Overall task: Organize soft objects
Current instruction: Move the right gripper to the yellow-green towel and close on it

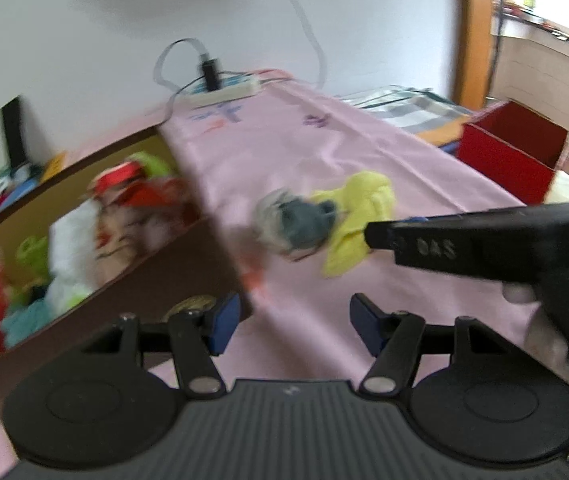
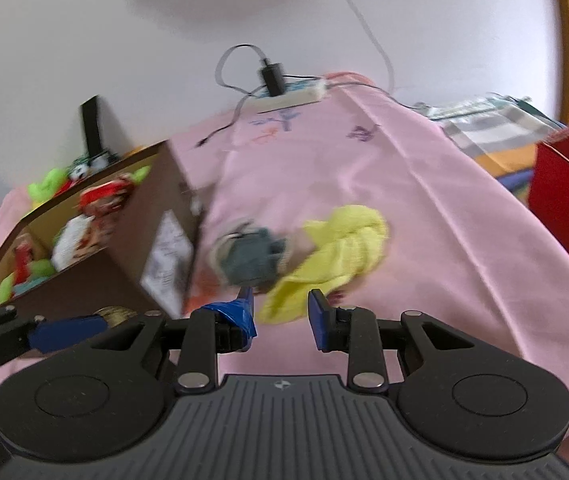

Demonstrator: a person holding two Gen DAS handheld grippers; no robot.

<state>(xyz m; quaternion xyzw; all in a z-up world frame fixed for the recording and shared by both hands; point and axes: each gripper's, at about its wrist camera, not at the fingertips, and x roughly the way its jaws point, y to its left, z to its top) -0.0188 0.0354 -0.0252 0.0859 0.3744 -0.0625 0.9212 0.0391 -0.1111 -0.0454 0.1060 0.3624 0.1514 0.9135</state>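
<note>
I am on the approach step: both of my tools are angled down at the two soft things left on the pink cloth of the bench (image 2: 424,208), with nothing yet picked up. My left gripper (image 1: 294,322) has its fingers spread wide and empty. My right gripper (image 2: 280,318) has its fingers parted over a smaller gap, also empty, with the near corner of the yellow cloth (image 2: 336,248) just ahead of the tips. That cloth lies crumpled, its long axis running from the near left to the far right in the right wrist view, with the loose flat end toward me and the bunched end away. Touching its left side sits the grey-blue soft toy (image 2: 250,260), a rounded lump; the frames are blurred, so I cannot tell which way it faces. The brown cardboard box (image 2: 84,280), already holding bright soft things, stands just to the left of the toy. Next I would judge that one tool must drop onto a raised fold, pinch it, and carry it to the box.
</note>
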